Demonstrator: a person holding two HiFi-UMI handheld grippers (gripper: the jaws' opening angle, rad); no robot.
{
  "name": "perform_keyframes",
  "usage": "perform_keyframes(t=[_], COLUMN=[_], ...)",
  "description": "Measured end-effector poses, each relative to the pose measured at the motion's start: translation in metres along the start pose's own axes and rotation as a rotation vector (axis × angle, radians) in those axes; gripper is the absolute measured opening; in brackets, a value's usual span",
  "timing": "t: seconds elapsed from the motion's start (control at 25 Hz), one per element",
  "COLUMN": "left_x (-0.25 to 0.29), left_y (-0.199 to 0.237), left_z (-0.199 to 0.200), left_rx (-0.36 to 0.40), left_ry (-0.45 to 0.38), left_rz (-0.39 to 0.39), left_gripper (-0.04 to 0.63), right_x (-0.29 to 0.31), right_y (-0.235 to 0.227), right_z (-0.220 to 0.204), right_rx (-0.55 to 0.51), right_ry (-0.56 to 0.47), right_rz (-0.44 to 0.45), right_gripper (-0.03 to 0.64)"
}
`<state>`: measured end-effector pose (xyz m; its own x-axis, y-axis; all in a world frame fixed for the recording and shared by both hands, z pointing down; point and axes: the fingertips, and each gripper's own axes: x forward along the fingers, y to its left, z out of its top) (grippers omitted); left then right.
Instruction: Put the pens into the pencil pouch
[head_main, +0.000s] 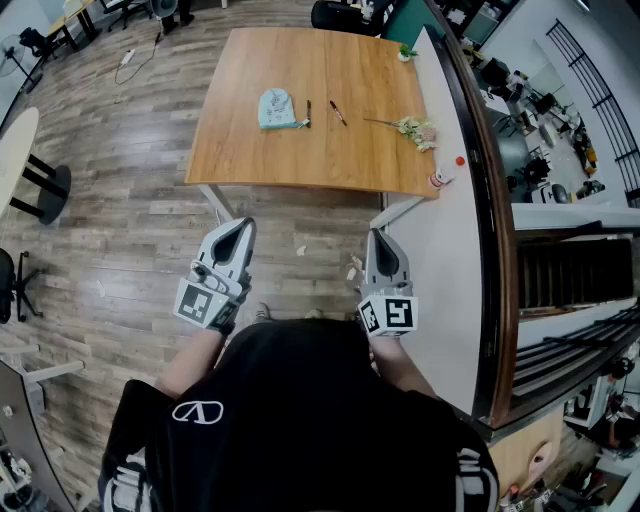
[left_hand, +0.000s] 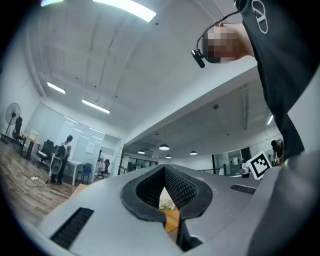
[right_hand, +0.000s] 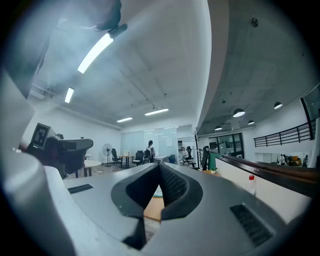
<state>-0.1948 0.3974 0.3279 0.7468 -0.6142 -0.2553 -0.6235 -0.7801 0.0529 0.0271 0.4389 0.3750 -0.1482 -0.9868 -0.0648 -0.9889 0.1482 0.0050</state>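
A light blue pencil pouch (head_main: 277, 108) lies on the wooden table (head_main: 250, 160), well ahead of me. One dark pen (head_main: 308, 112) rests just right of the pouch, and a second pen (head_main: 338, 112) lies slanted a little further right. My left gripper (head_main: 243, 225) and right gripper (head_main: 382, 237) hang side by side over the floor, short of the table's near edge. Both are shut with nothing in them. In the left gripper view the left gripper (left_hand: 165, 174) points slightly upward. In the right gripper view the right gripper (right_hand: 159, 169) points level at the table.
A sprig of flowers (head_main: 413, 128) lies at the table's right side. A small red-capped bottle (head_main: 440, 178) stands on the long white ledge (head_main: 450, 260) along the right. A round table (head_main: 15, 140) and chairs stand at the left. Scraps (head_main: 301, 250) lie on the wooden floor.
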Motion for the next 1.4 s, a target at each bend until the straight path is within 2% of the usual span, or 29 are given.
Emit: perform_keyframes(t=[0.36,0.68,0.88,1.12,1.4], left_x=[0.001,0.004,0.020,0.043,0.074], left_y=[-0.002,-0.002,-0.013,-0.039,-0.018], left_z=[-0.004,-0.006,-0.016,-0.030,-0.041], left_rx=[0.001,-0.001,0.006,0.021,0.032], left_ry=[0.004,0.012,0.015,0.021,0.039], left_rz=[-0.002,0.004,0.032,0.070,0.113], left_gripper=[0.003,0.003,0.003,0.003,0.003], right_x=[0.001,-0.001,-0.003,-0.003,0.039], right_y=[-0.002,-0.009,-0.032,-0.069,-0.086], right_z=[-0.007,0.002,-0.002,-0.013,-0.024], right_rx=[0.010,0.072,0.074,0.129,0.158], right_ry=[0.002,-0.038,-0.048,-0.064,-0.062], right_rz=[0.003,0.024,0.044,0.091,0.139], right_gripper=[-0.002,-0.002,-0.002,-0.002,-0.002])
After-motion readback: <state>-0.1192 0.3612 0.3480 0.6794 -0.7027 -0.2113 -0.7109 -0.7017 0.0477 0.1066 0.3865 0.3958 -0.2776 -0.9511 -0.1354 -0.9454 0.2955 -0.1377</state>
